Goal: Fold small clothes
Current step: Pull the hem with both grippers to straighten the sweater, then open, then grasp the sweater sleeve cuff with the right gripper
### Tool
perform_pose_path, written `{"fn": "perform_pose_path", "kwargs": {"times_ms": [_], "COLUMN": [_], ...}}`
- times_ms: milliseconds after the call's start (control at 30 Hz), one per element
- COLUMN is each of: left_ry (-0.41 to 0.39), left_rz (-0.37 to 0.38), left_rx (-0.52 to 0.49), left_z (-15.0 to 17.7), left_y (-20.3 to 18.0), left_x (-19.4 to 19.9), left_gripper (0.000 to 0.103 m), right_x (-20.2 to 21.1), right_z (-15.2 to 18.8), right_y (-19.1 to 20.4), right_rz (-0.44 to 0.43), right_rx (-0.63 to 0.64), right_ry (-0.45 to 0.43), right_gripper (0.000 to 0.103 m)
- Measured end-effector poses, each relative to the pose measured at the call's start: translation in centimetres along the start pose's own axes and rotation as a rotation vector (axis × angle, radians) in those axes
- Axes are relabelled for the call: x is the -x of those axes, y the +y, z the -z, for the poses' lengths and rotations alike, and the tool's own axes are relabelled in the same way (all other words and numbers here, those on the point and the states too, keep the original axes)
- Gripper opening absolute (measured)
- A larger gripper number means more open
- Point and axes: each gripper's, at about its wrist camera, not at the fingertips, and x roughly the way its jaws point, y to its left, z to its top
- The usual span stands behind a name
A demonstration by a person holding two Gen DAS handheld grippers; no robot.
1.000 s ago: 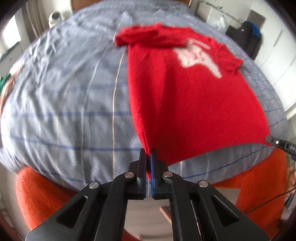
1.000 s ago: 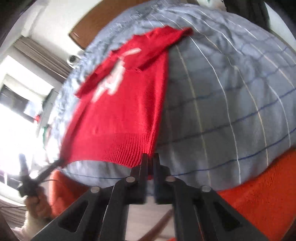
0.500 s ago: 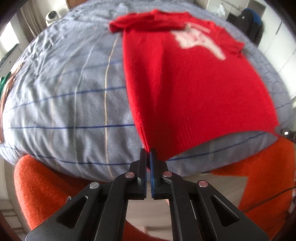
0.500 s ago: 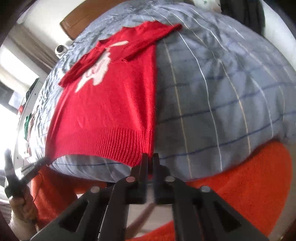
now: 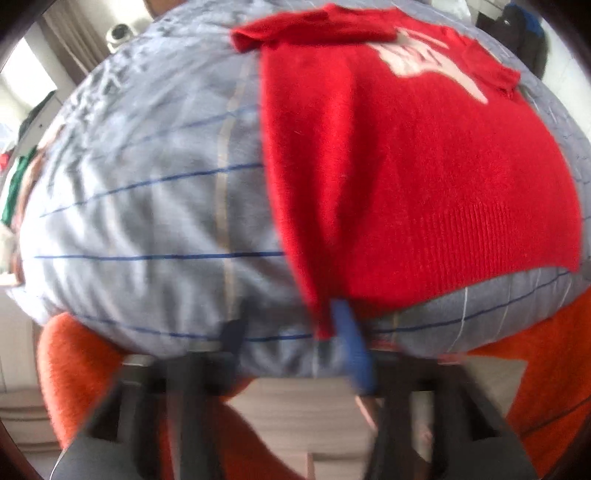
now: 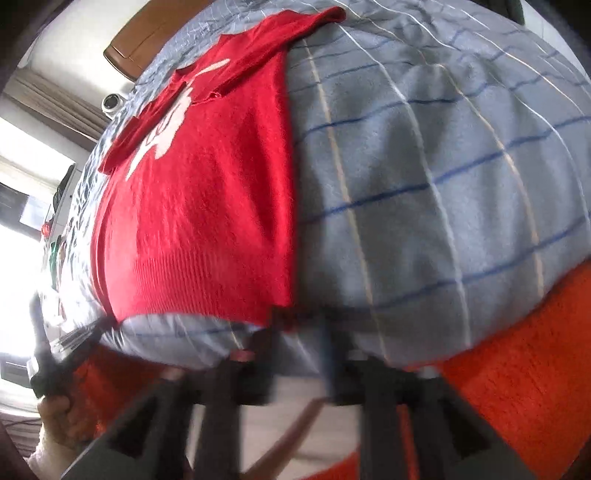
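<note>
A small red knit sweater (image 5: 417, 177) with a white motif lies spread on the bed, sleeves folded across its top; it also shows in the right wrist view (image 6: 207, 206). My left gripper (image 5: 288, 332) is open at the sweater's near left hem corner; the corner hangs against the blue right finger (image 5: 351, 343). My right gripper (image 6: 299, 332) is open at the near right hem corner, jaws blurred and apart. The left gripper also shows at the left edge of the right wrist view (image 6: 70, 347), at the hem's other corner.
The bed has a light blue checked sheet (image 5: 147, 206) over an orange fleece blanket (image 6: 517, 369) that hangs at the near edge. A wooden headboard (image 6: 129, 48) stands at the far end. Dark clothes (image 5: 524, 33) hang at the far right.
Both grippers were shut on the hem corners; now both have opened and let the hem go. The sweater has come to lie flat near the bed's edge.
</note>
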Motion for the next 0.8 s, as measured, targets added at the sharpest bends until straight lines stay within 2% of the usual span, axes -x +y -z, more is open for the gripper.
{"fn": "perform_pose_path", "kwargs": {"times_ms": [100,167,233,300,400,500,567,600,633,700,767,800], "left_ry": [-0.084,-0.156,-0.204,-0.222,-0.244,-0.245,-0.222,-0.206,-0.192,-0.187,-0.201,-0.209], "left_rz": [0.017,0.039,0.073,0.094,0.111,0.091,0.078,0.072,0.067,0.057,0.053,0.051], "left_rx": [0.022,0.039,0.039,0.038,0.044,0.052,0.064,0.073,0.084,0.11,0.127,0.133], "left_z": [-0.5,-1.9,-3.5,-4.7,-4.5,-3.4,-2.4,-2.3,-2.0,-1.6,-1.4,-1.4], "left_y": [0.9,1.1,0.6,0.1,-0.7,-1.1,-0.7,0.0,0.6,1.8,2.7,3.1], "left_x": [2.7,4.6,5.6,6.1,7.4,7.6,7.1,6.6,6.3,6.1,6.2,6.3], "left_gripper": [0.075,0.085,0.088,0.088,0.089,0.092,0.092,0.092,0.092,0.092,0.092,0.092], "right_x": [4.0,7.2,8.6,7.3,3.2,-3.1,-5.9,-7.4,-8.3,-7.7,-5.1,-2.9], "right_z": [-1.1,-3.0,-5.2,-7.5,-9.9,-12.9,-13.9,-14.6,-15.5,-17.3,-19.2,-20.2], "right_y": [-0.2,2.2,6.4,10.4,13.3,15.2,15.3,15.1,14.4,12.2,9.5,7.4], "right_rz": [0.089,0.168,0.17,0.148,0.172,0.181,0.2,0.22,0.2,0.148,0.092,0.098], "right_rx": [0.056,0.211,0.42,0.606,0.761,0.85,0.869,0.857,0.808,0.649,0.472,0.399], "right_ry": [-0.099,-0.226,-0.299,-0.302,-0.321,-0.237,-0.199,-0.183,-0.173,-0.185,-0.236,-0.296], "right_gripper": [0.034,0.035,0.041,0.057,0.057,0.056,0.055,0.054,0.05,0.009,0.009,0.009]}}
